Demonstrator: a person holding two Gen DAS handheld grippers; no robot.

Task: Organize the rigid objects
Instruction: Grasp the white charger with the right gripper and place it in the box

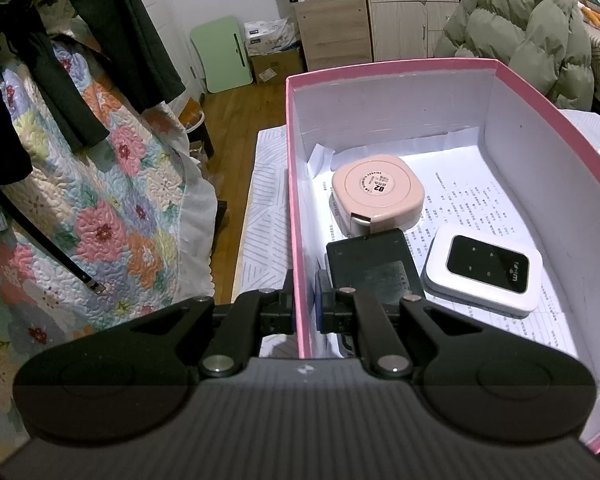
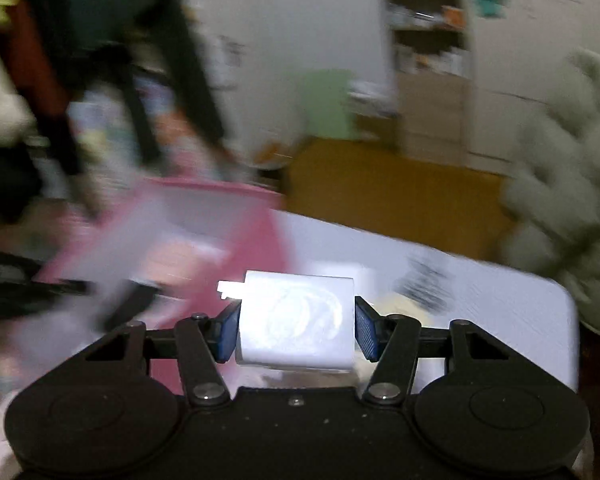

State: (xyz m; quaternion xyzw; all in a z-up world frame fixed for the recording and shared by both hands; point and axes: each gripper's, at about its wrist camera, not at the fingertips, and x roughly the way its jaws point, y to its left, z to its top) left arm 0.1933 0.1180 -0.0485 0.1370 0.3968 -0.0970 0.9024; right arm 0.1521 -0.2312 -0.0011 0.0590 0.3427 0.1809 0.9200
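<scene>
A pink box (image 1: pixel 296 184) with white inside stands on a white table. It holds a round pink case (image 1: pixel 378 194), a black flat device (image 1: pixel 374 264) and a white Wi-Fi router (image 1: pixel 485 270). My left gripper (image 1: pixel 305 312) is shut on the box's left wall, one finger outside and one inside. My right gripper (image 2: pixel 296 330) is shut on a white plug adapter (image 2: pixel 298 322) and holds it above the table, right of the box (image 2: pixel 204 232). The right wrist view is motion-blurred.
A floral quilted bed (image 1: pixel 100 200) lies left of the table. A wooden cabinet (image 1: pixel 332 28), a green folded table (image 1: pixel 222 54) and a green puffer coat (image 1: pixel 532 28) stand at the back. Something dark and something yellowish (image 2: pixel 416 292) lie blurred on the table (image 2: pixel 500 312) behind the adapter.
</scene>
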